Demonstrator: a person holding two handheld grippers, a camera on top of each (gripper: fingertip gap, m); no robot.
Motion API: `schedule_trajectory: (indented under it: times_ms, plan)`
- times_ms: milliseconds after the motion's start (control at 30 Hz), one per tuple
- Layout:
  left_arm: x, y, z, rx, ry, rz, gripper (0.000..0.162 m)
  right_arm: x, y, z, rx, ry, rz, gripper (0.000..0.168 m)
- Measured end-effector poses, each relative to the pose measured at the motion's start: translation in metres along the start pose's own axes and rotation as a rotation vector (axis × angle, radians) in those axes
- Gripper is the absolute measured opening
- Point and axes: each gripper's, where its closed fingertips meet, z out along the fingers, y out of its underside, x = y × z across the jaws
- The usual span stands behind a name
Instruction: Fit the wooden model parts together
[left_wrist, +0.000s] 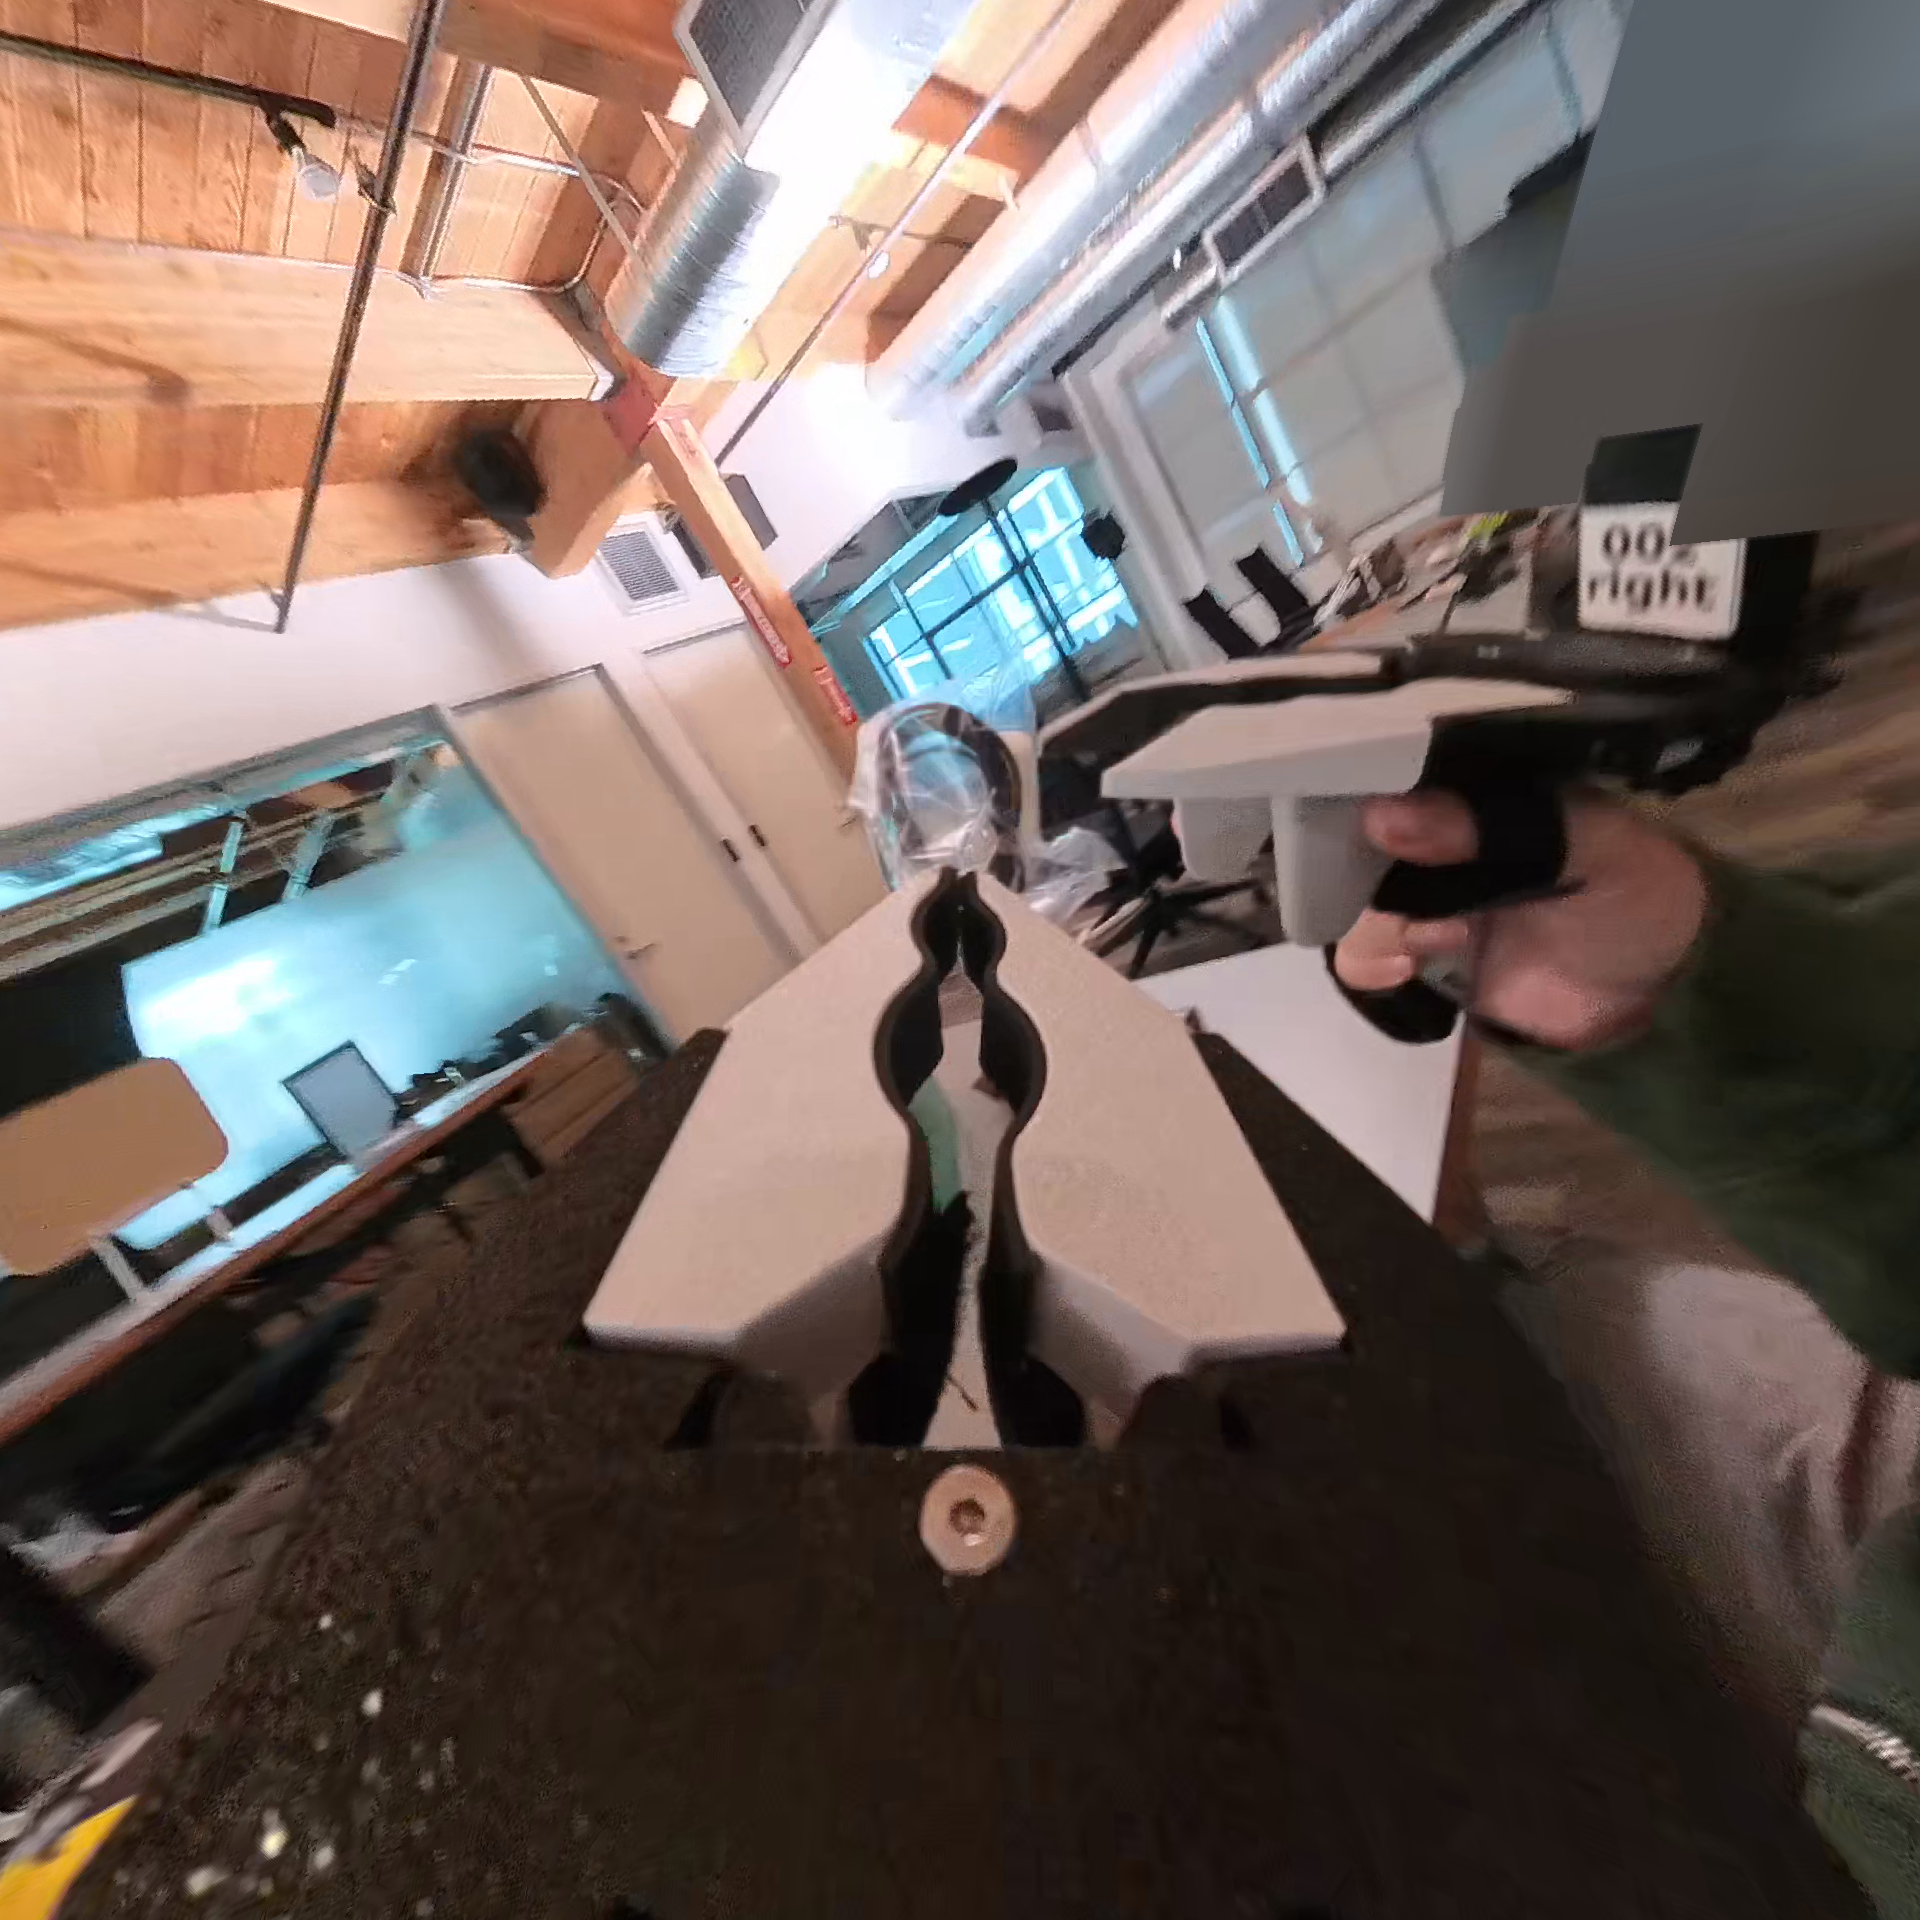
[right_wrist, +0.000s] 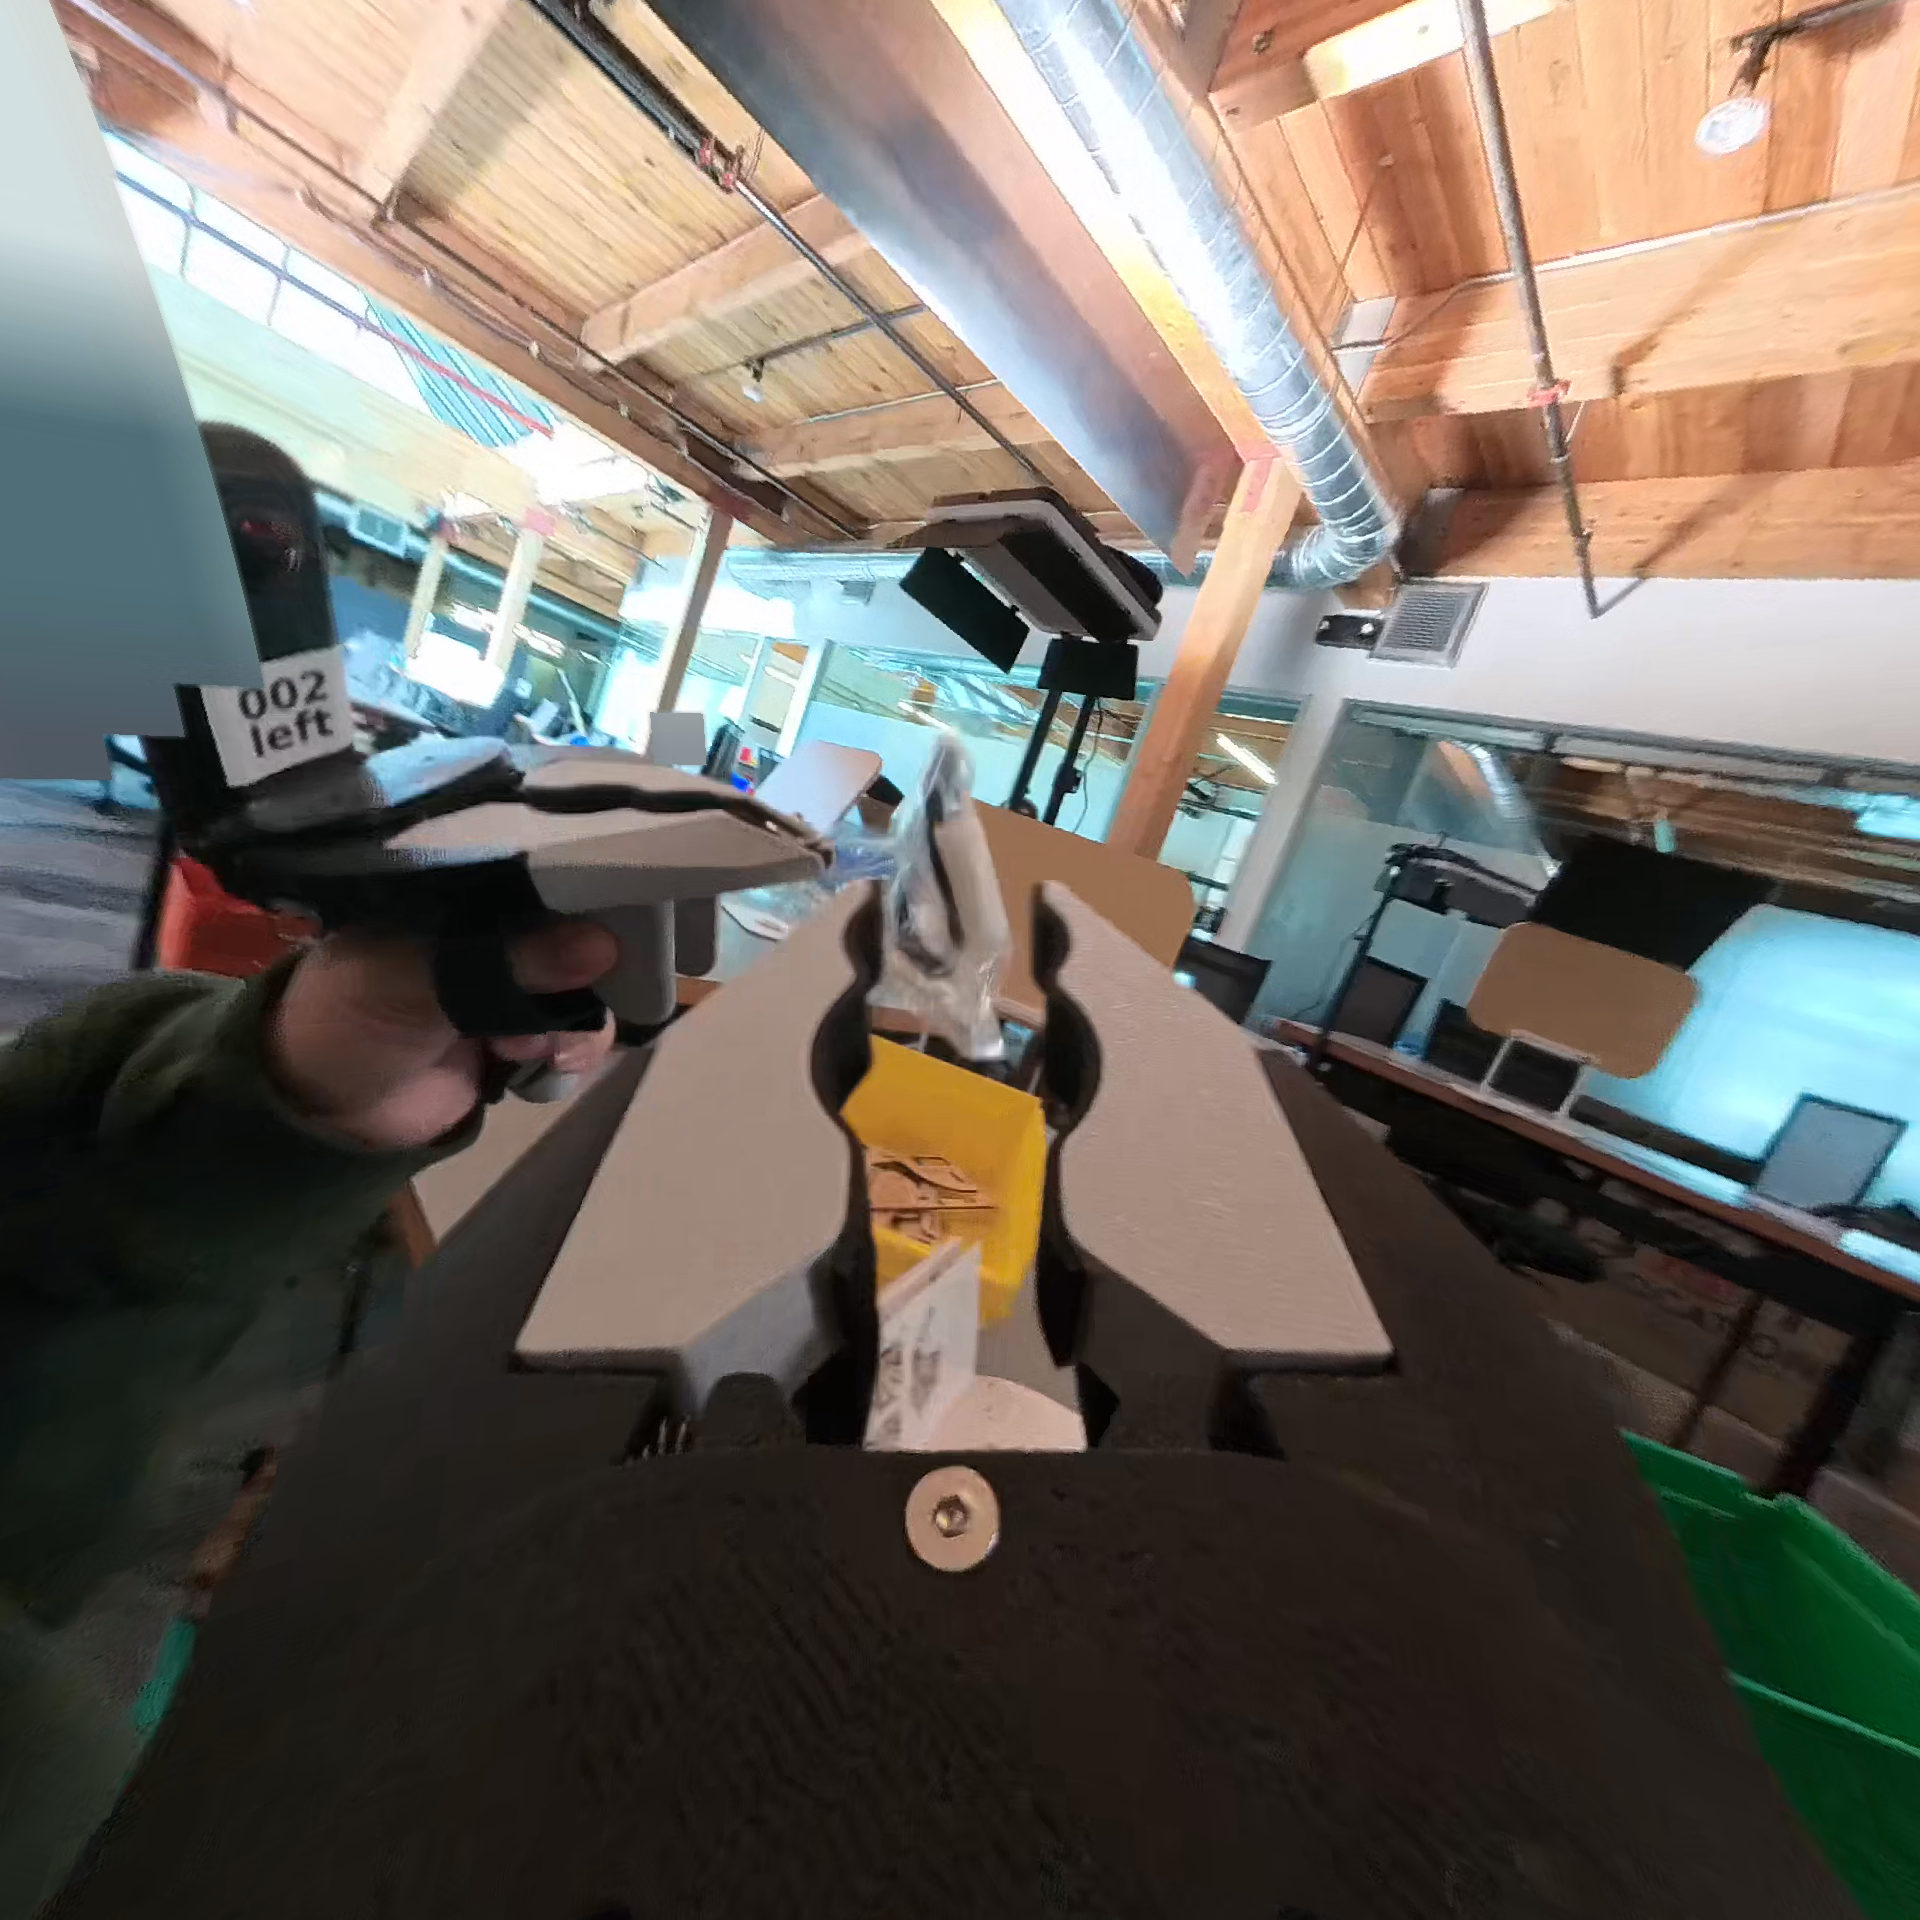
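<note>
Evidently little of the fitting has been done, so far as can be judged: no joined wooden parts are seen anywhere, and the only wooden pieces in sight are the flat cut-outs (right_wrist: 928, 1195) lying loose in the yellow bin (right_wrist: 1013, 1148), seen low between the fingers in the right wrist view. Both tools are raised well above the work surface and tilted upward (much of each view is taken up by ceiling beams and ducting).

A clear plastic bag (left_wrist: 935, 795) is held up in the air, and something light and dark is wrapped inside it; whether this is a packet of model parts cannot be told. Opening or emptying it is judged to be the step in hand, with all the assembly left to do.

The left gripper (left_wrist: 954, 883) is pressed together at its tips, and the lower edge of the bag is pinched there. The right gripper (right_wrist: 956, 904) is spread apart, and the bag (right_wrist: 940, 914) is seen between its fingertips, hanging from the left gripper (right_wrist: 800, 844); contact with either fingertip cannot be confirmed. In the left wrist view the right gripper (left_wrist: 1023, 753) is seen just beside the bag. A printed sheet (right_wrist: 925, 1340) lies near the bin.
</note>
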Motion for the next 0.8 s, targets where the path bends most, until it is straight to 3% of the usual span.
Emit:
schedule_trajectory:
  times_ms: [67, 133, 200, 300, 433, 500, 567, 800]
  plan:
    - [0.003, 0.002, 0.001, -0.022, -0.012, 0.069, 0.000, 0.001, 0.001, 0.001, -0.015, -0.025, 0.052, 0.039]
    - [0.008, 0.003, 0.003, -0.031, 0.010, 0.072, 0.000, -0.003, 0.007, 0.002, -0.061, -0.062, 0.092, 0.039]
    - [0.014, 0.002, 0.004, -0.017, 0.046, 0.066, 0.000, -0.006, 0.015, 0.004, -0.114, -0.092, 0.119, 0.034]
    - [0.016, 0.003, 0.005, -0.022, 0.070, 0.060, 0.000, -0.007, 0.018, 0.003, -0.123, -0.107, 0.114, 0.009]
    - [0.013, 0.002, 0.005, -0.021, 0.039, 0.070, 0.000, -0.007, 0.020, 0.005, -0.144, -0.089, 0.077, 0.008]
    - [0.016, 0.001, 0.006, -0.036, 0.031, 0.122, 0.029, -0.008, 0.023, 0.005, -0.169, -0.078, 0.039, 0.008]
    - [0.023, 0.004, 0.009, -0.079, 0.048, 0.169, 0.040, -0.011, 0.026, 0.007, -0.196, -0.079, -0.006, 0.007]
    - [0.020, 0.008, 0.008, -0.135, 0.001, 0.230, 0.008, -0.019, 0.028, 0.009, -0.233, -0.086, -0.102, 0.007]
